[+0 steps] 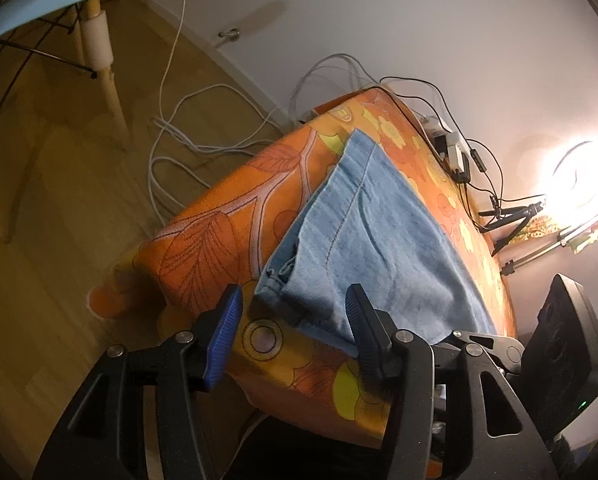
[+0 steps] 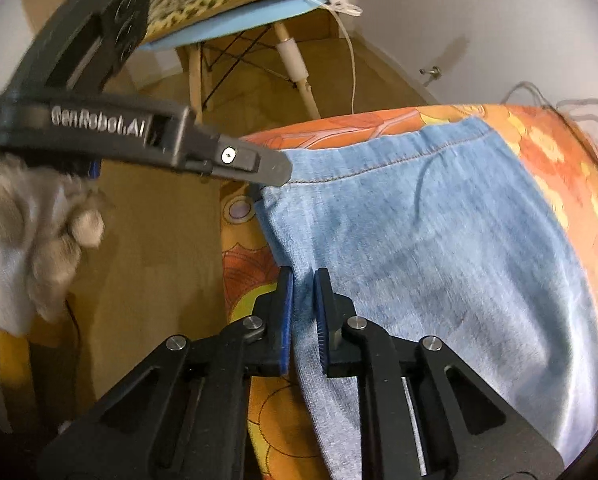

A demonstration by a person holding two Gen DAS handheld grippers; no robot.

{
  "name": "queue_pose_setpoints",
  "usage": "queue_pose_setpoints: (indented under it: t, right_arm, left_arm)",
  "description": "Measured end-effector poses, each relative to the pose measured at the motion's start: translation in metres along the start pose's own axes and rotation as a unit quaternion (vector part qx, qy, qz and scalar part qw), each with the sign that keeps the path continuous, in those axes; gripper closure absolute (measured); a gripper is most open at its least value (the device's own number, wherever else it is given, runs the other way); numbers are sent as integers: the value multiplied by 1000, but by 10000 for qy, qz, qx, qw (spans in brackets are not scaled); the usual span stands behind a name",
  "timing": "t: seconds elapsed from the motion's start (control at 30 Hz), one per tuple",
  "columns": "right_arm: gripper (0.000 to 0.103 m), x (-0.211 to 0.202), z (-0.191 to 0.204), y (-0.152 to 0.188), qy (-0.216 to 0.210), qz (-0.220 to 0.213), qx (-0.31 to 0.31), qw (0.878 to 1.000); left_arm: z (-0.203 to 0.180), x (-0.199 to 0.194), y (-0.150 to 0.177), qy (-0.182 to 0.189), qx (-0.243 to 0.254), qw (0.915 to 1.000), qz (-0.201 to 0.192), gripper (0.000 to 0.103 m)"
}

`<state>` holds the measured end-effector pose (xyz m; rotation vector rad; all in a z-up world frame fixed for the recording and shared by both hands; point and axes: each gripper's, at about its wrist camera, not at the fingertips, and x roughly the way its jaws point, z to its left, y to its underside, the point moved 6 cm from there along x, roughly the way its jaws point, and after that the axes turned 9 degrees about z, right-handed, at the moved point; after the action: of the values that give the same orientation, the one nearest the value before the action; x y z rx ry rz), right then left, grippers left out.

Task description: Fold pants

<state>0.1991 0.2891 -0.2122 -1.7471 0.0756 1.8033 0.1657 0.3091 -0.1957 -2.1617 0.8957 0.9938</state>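
Light blue denim pants (image 1: 379, 232) lie on a table covered with an orange flowered cloth (image 1: 219, 240). My left gripper (image 1: 293, 296) is open at the pants' near corner. Its jaws stand wide, the bunched hem lies between them, and the left pad is clear of the fabric. In the right wrist view my right gripper (image 2: 303, 276) is shut on a raised fold at the left edge of the pants (image 2: 439, 240). The left gripper's finger (image 2: 275, 168) reaches in from the left to the hem corner. A hand in a fuzzy white sleeve (image 2: 39, 240) holds it.
A blue chair (image 2: 227, 20) with a leopard cushion stands on the wooden floor beyond the table edge. White cables (image 1: 179, 140) trail over the floor. A power strip (image 1: 451, 148), black wires, small tripods (image 1: 511, 224) and a bright ring lamp (image 1: 579, 184) sit along the table's far side.
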Motion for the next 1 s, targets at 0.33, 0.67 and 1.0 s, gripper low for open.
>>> queue_pose_setpoints:
  t: [0.33, 0.67, 1.0]
  right_arm:
    - [100, -2, -5, 3, -231, -136, 302, 9992]
    - [96, -3, -5, 7, -313, -132, 284, 9990]
    - [61, -42, -52, 13, -927, -440, 1186, 9876]
  left_arm:
    - [-7, 6, -3, 18, -157, 9999, -51, 47]
    - [-11, 9, -6, -656, 139, 9971, -366, 73]
    - [-22, -3, -2, -351, 489, 9951, -786, 91]
